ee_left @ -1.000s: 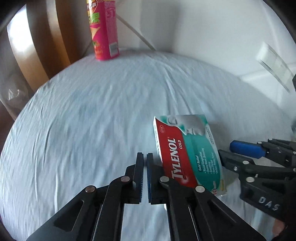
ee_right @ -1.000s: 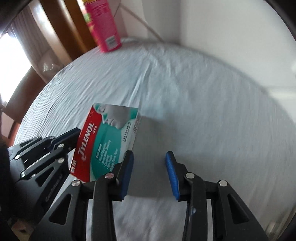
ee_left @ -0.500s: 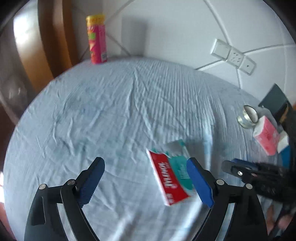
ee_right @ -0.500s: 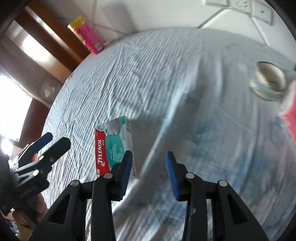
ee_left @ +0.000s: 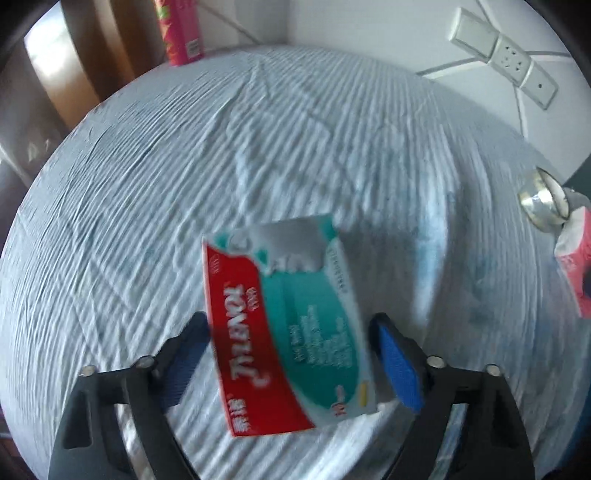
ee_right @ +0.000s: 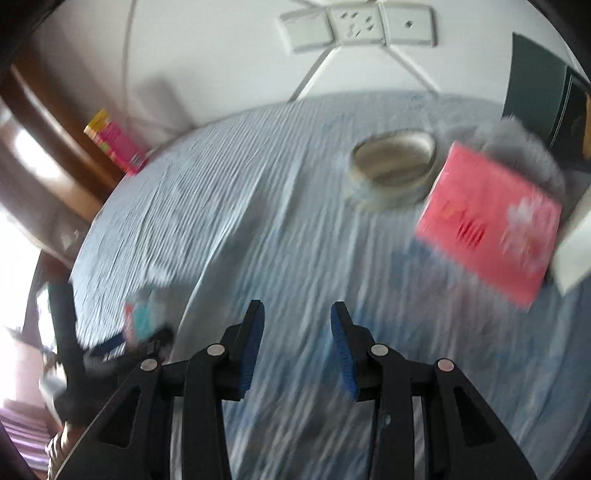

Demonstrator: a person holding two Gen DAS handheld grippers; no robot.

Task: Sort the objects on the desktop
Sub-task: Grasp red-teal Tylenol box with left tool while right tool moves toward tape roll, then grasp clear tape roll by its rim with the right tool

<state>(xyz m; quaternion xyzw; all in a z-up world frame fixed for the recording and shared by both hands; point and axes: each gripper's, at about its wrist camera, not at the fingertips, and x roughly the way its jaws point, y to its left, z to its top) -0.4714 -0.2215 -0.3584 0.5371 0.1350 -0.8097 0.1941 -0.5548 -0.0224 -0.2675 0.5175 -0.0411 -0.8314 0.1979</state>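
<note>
Between the spread jaws of our left gripper [ee_left: 291, 354] lies the Tylenol box [ee_left: 286, 321], flat on the pale blue cloth [ee_left: 147, 184] that covers the bench. The jaws stand wide, one blue pad on each long side of the box, and we cannot tell whether either pad touches it — motion blur smears the edges. Our right gripper [ee_right: 297, 343] points across the cloth toward the wall, its jaws partly open with only cloth between them.

From the right wrist view, the left gripper and the box appear low at the left as a dark, streaked shape; little more than a patch of teal and red can be made out. A pink packet [ee_right: 487, 225] lies ahead to the right, just beside a tape roll [ee_right: 391, 171], both blurred. In the left wrist view the same two are cut by the right edge. A pink canister [ee_left: 181, 31] stands at the far corner, its top cropped. Wall sockets [ee_right: 356, 29] show behind.
</note>
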